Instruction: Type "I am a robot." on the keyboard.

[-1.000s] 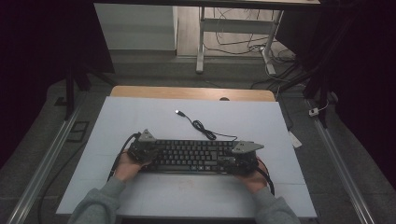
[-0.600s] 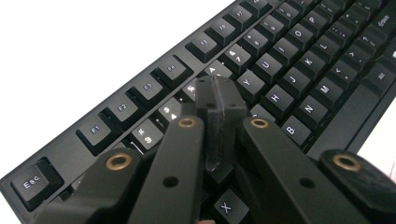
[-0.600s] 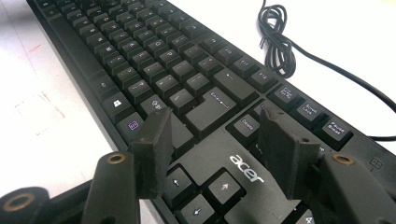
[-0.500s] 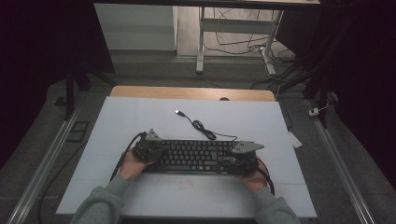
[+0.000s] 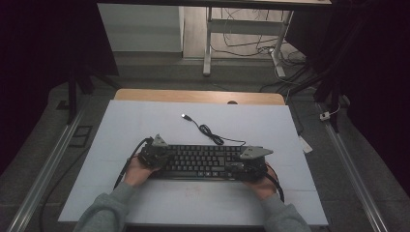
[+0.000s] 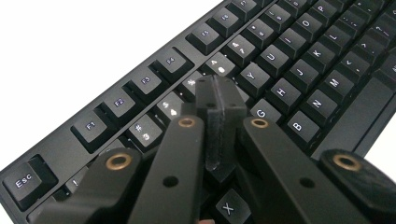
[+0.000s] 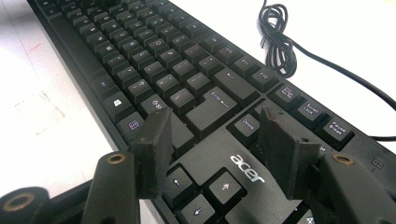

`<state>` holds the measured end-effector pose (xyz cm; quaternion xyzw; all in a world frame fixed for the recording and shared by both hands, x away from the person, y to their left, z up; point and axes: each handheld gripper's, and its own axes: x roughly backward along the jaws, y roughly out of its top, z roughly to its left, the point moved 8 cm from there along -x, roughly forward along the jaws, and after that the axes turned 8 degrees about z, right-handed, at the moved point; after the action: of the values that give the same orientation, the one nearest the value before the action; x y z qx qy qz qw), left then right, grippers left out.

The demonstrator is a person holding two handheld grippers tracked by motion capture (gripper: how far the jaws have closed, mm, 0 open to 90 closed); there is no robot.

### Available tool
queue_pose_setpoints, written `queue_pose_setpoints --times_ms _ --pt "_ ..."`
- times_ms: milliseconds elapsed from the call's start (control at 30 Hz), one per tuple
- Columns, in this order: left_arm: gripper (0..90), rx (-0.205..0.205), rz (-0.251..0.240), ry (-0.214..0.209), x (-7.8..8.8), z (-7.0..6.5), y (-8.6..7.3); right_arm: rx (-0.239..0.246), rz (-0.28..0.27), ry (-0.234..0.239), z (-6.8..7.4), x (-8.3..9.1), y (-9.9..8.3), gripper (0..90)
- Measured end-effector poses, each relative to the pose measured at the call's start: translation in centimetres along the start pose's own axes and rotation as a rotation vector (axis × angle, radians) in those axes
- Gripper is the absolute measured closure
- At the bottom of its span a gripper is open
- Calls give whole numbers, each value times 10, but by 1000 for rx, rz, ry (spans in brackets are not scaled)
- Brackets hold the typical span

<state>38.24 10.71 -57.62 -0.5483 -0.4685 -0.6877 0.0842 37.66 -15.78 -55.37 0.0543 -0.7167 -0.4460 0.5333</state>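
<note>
The left tool (image 6: pixel 220 122) hangs over the keyboard's (image 5: pixel 203 161) left keys, jaws pressed together and empty. The right tool (image 7: pixel 217 154) hovers wide open above its right end, gripping nothing.

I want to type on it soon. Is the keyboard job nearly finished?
Done: the keyboard lies flat on the table. In hand: the left gripper, shut, is over the letter keys; the right gripper, open, hovers over the arrow keys. Left: the cable lies loose, its plug unconnected.
</note>
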Motion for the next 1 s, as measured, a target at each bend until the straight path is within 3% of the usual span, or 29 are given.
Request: queue_pose_setpoints --times_ms 300,667,800,1000 --pt "886 3 3 14 -2 1 -1 0 -3 1 0 0 0 455" --pt "876 29 -60 -2 15 3 0 0 -4 -1 0 1 0 454" --pt "783 40 -79 -16 22 2 -4 -1 -8 1 0 1 1 455" --pt "558 68 -100 11 33 6 -13 -2 -14 3 0 2 1 455"
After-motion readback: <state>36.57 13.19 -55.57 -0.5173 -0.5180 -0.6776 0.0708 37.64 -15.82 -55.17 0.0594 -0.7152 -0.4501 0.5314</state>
